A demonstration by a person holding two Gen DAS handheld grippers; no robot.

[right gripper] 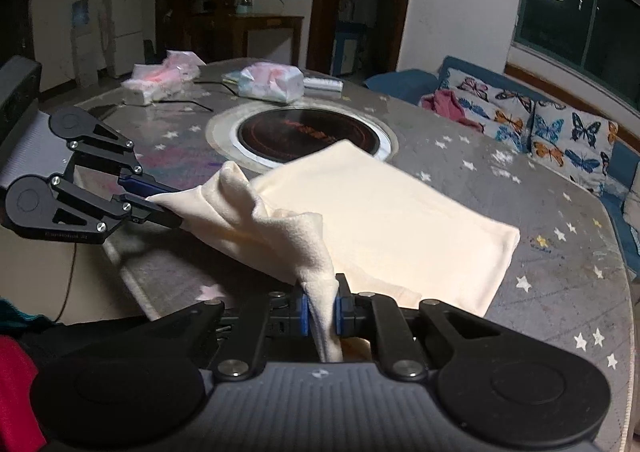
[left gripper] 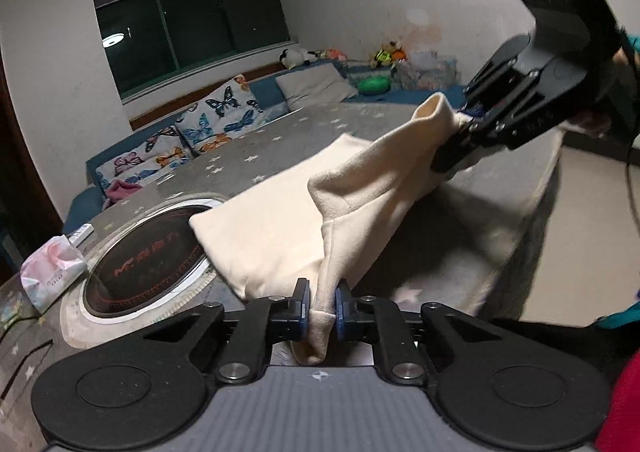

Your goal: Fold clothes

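A cream-coloured garment [left gripper: 272,228] lies partly on the grey star-patterned table [left gripper: 280,140], its near edge lifted off the surface. My left gripper [left gripper: 322,306] is shut on one corner of the garment. My right gripper [left gripper: 460,136] is shut on the other corner, up and to the right. In the right wrist view the garment [right gripper: 384,212] spreads flat over the table [right gripper: 540,276], my right gripper [right gripper: 322,310] pinches a bunched corner, and my left gripper [right gripper: 168,208] holds the far corner at the left.
A round black induction hob [left gripper: 156,256] is set in the table, partly under the garment. Tissue packs [right gripper: 272,80] and a remote [right gripper: 324,83] lie at the far side. A sofa with butterfly cushions [right gripper: 560,132] stands beside the table.
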